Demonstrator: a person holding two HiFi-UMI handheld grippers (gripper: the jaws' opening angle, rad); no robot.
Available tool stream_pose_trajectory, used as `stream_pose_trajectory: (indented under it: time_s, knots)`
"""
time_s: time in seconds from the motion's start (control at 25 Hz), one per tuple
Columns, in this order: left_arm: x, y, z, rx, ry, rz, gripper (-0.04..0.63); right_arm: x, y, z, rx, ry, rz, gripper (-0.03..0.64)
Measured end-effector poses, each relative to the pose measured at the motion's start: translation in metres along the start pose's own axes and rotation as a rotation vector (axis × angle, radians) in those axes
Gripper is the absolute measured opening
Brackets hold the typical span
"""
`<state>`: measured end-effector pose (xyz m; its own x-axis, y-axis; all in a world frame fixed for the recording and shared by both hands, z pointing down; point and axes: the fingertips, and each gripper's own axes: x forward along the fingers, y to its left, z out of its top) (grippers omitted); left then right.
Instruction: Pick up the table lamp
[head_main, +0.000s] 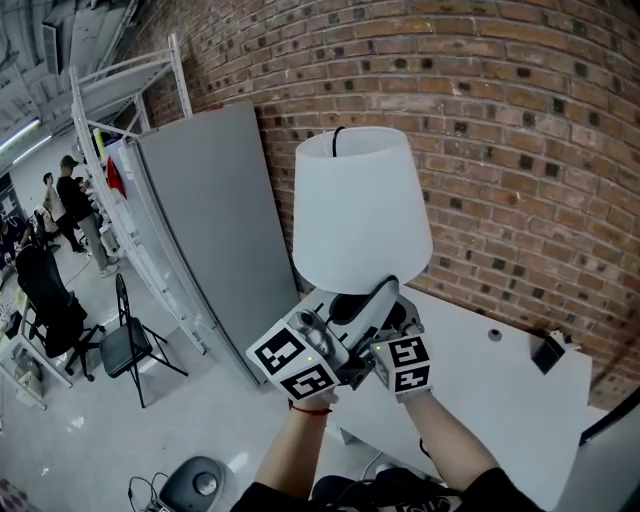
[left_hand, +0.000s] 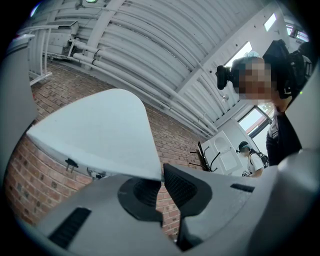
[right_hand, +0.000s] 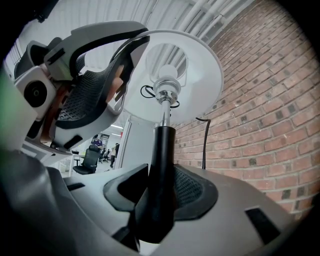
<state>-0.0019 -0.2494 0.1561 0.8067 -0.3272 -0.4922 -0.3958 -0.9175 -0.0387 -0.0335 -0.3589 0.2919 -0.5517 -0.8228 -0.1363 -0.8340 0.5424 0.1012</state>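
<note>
The table lamp (head_main: 360, 210) is held up in the air in front of the brick wall, its white shade (left_hand: 100, 135) on top. My left gripper (head_main: 388, 290) reaches up from the lower left and is shut on the shade's lower rim; in the left gripper view its jaws (left_hand: 161, 179) pinch that thin edge. My right gripper (head_main: 350, 310) sits just under the shade, shut on the lamp's black stem (right_hand: 160, 170), which stands between its pads (right_hand: 187, 187). The right gripper view also shows the left gripper (right_hand: 120, 90) gripping the rim, the bulb socket (right_hand: 166, 87) and the lamp's black cord (right_hand: 204, 145).
A red brick wall (head_main: 520, 130) stands close behind. A tall grey panel (head_main: 215, 220) leans against it at left. Below right is a white table (head_main: 480, 390) with a small black object (head_main: 548, 352). A black folding chair (head_main: 130, 340) and people stand on the floor at left.
</note>
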Motion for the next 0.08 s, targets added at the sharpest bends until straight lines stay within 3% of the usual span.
stream_pose_trajectory:
  time_s: [0.08]
  knots:
    - [-0.0003, 0.0003, 0.0000, -0.001, 0.000, 0.002, 0.025, 0.0001, 0.0005, -0.0003, 0.001, 0.000, 0.002, 0.161]
